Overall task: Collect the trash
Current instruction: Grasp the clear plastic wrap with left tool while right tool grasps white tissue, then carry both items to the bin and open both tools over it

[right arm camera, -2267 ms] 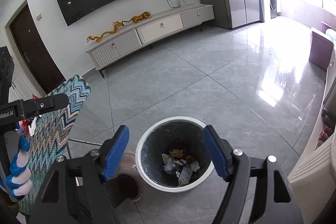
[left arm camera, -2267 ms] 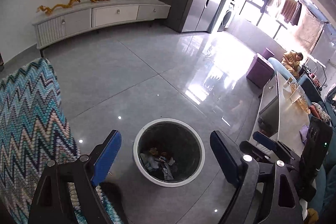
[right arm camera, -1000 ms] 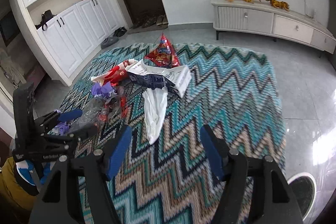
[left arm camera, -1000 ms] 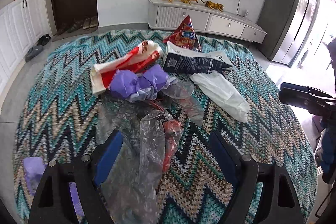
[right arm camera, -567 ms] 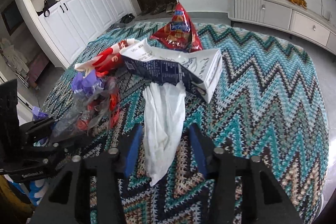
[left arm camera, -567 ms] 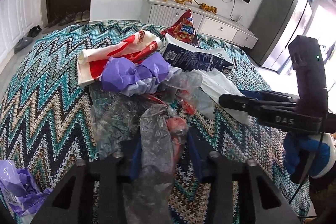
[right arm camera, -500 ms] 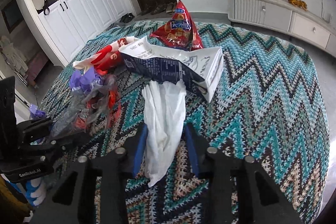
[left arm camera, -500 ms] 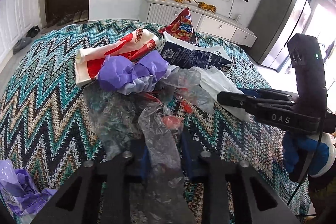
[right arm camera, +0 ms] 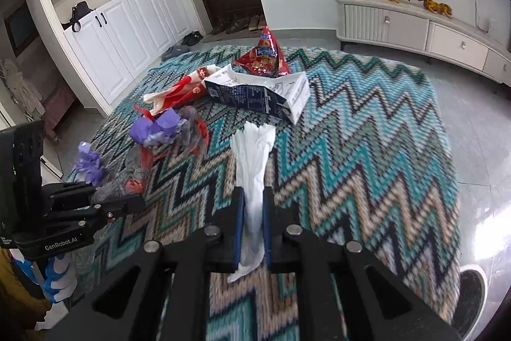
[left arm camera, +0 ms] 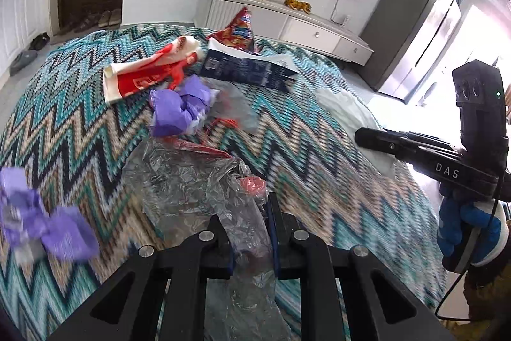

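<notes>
Across the zigzag-patterned tabletop, motion is blurring the near cloth and a purple wad by the left edge, so its make is hard to tell. Seen from the left wrist, the left tool is pointing steeply down near the front edge, and its jaws are closing on a crumpled clear plastic bag; the pads are pressing the bag's neck, and the part below them is hidden by the tool's black frame. Something red is showing through the plastic, too creased to identify. Seen from the right wrist, the right tool is also tilting steeply down, its jaws drawn together on a white tissue whose lower end is hanging out beneath the pads while the upper end is trailing toward the middle of the tabletop. A blue-gloved hand is gripping the right tool's handle at the picture's right edge, partly cut off. Toward the far edge, a dark blue carton, a red snack bag, a red and white wrapper and a purple crumpled wrapper are lying close together. At the bottom right corner of the right wrist view, a white-rimmed bin on the floor is mostly cut off.
</notes>
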Action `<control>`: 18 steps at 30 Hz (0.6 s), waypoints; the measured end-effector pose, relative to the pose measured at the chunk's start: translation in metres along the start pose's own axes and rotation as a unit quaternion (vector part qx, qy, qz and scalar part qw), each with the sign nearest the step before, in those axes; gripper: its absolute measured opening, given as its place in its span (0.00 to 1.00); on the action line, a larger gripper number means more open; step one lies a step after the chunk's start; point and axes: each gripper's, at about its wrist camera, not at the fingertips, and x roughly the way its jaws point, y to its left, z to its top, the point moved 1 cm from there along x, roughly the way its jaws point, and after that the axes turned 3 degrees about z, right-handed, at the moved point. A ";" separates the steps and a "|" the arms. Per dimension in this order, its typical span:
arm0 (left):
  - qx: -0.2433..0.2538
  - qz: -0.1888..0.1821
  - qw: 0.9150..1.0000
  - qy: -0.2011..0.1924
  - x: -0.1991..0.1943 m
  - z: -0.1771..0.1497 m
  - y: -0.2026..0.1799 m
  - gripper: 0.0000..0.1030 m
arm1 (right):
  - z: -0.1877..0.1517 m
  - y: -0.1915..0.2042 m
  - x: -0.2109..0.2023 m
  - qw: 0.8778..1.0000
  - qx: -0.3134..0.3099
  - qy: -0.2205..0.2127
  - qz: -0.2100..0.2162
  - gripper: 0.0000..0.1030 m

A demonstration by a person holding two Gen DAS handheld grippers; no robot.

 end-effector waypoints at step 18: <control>0.074 -0.046 0.996 -0.027 -0.070 -0.020 -0.098 0.15 | -0.075 -0.060 -0.181 0.986 0.085 -0.121 -0.072 0.09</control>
